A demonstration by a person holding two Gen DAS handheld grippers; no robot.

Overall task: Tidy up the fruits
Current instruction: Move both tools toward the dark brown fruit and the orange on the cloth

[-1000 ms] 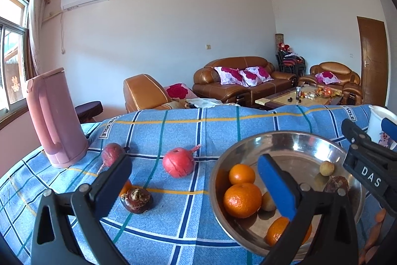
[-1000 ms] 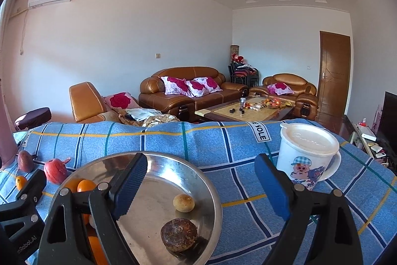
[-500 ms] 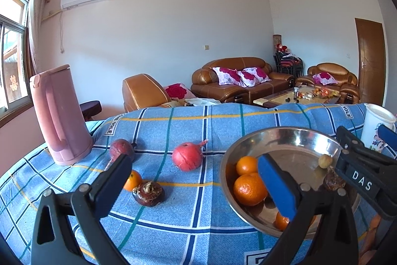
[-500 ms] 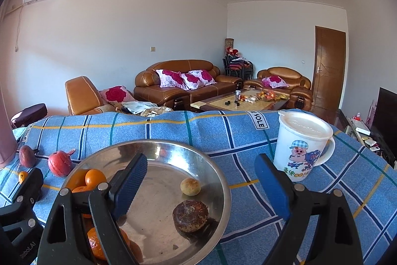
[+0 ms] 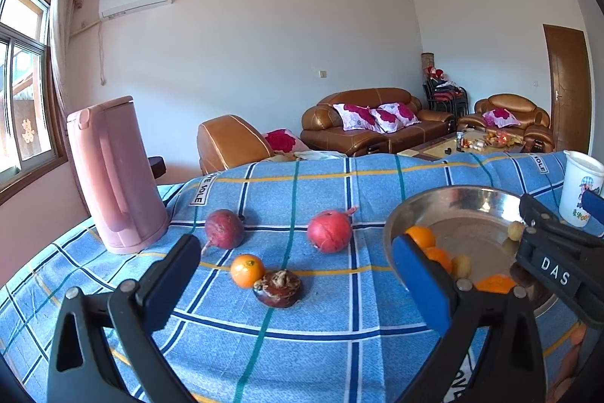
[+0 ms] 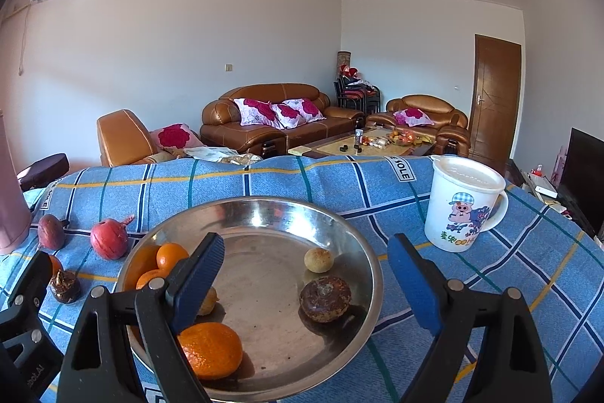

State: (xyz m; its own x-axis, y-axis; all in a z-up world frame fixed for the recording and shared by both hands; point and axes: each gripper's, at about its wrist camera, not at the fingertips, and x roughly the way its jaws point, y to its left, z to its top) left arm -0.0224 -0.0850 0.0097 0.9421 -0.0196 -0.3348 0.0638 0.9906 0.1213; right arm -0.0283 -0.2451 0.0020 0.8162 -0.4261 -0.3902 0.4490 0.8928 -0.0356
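Right wrist: round steel bowl (image 6: 351, 240) (shiny) holds dimpled oranges (image 6: 171, 253)

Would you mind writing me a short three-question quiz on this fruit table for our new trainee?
1. True or false: the small orange on the blue checked cloth touches the dark brown fruit beside it.
2. Which stands nearest the metal bowl? A) pink kettle B) white cartoon mug C) sofa
3. How many fruits lie on the cloth outside the bowl, and is the left gripper or right gripper holding anything?

Key
1. True; they sit against each other.
2. B.
3. Four: the dark red fruit, the red fruit, the orange and the brown one. Both grippers are open and empty.
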